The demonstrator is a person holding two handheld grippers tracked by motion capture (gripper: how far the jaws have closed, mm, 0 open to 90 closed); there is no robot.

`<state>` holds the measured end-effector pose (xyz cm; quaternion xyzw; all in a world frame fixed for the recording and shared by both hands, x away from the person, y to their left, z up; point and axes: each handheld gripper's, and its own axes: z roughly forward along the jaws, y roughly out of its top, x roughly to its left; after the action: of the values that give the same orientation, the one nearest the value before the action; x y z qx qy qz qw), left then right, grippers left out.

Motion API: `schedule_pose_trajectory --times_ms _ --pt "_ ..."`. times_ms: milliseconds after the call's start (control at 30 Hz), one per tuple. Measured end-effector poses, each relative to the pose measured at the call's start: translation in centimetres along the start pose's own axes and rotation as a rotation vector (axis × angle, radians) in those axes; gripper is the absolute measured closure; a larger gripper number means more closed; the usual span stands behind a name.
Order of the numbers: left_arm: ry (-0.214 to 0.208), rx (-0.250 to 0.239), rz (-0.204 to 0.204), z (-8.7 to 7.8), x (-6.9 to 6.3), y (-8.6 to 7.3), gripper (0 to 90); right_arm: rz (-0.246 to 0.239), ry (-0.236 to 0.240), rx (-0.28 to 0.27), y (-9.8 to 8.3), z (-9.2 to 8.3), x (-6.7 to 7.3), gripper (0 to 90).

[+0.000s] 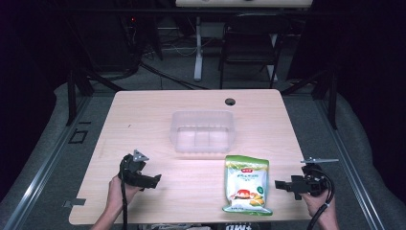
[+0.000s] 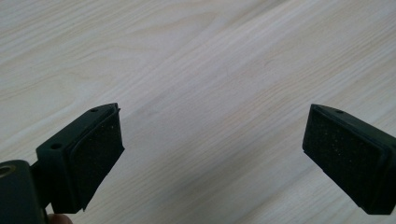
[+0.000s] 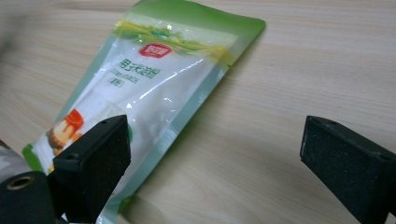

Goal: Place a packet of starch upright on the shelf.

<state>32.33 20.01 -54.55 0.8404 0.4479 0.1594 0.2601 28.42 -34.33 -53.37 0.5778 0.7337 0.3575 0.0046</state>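
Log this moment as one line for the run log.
left tool: open, over bare table | right tool: open, beside green snack pouch, not touching | clear plastic container: empty

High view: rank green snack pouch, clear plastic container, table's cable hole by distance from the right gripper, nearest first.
From the right gripper:
1. Green snack pouch, lying flat just to its left at the near edge.
2. Clear plastic container, mid-table, beyond the pouch.
3. Cable hole, near the far edge behind the container.

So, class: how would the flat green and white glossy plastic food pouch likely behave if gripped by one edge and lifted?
The green and white glossy plastic food pouch would probably sag, being thin film. Its shiny surface may slip. Lying flat, it shouldn't roll.
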Motion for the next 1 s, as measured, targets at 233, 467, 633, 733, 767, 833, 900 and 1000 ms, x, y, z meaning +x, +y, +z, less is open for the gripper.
schedule_pose_trajectory --times_ms 233,467,633,733,767,833,900,1000 --pt "0.008 0.008 0.028 0.1 -0.3 0.1 4.9 0.035 0.055 0.015 0.7 0.9 0.2 9.4" --pt "0.003 0.015 0.032 0.2 -0.3 0.0 5.5 0.047 0.067 0.042 1.9 2.6 0.9 13.3" --pt "-0.001 0.023 0.035 0.3 -0.3 0.1 5.6 0.066 0.077 0.049 2.3 3.1 0.9 15.4" --pt "0.002 0.022 0.041 0.3 -0.5 0.1 5.6 0.075 0.083 0.057 2.5 3.5 0.7 17.1" --pt "0.0 0.022 0.043 0.3 -0.5 0.1 5.6 0.083 0.084 0.057 2.6 3.7 0.6 17.8" --pt "0.001 0.023 0.046 0.3 -0.5 0.1 5.6 0.093 0.082 0.062 2.7 3.9 0.6 18.8" --pt "0.001 0.023 0.045 0.3 -0.5 0.1 5.6 0.1 0.081 0.07 2.8 4.1 0.5 19.8" --pt "0.003 0.023 0.045 0.3 -0.4 0.1 5.6 0.11 0.083 0.081 3.0 4.5 0.6 21.0"
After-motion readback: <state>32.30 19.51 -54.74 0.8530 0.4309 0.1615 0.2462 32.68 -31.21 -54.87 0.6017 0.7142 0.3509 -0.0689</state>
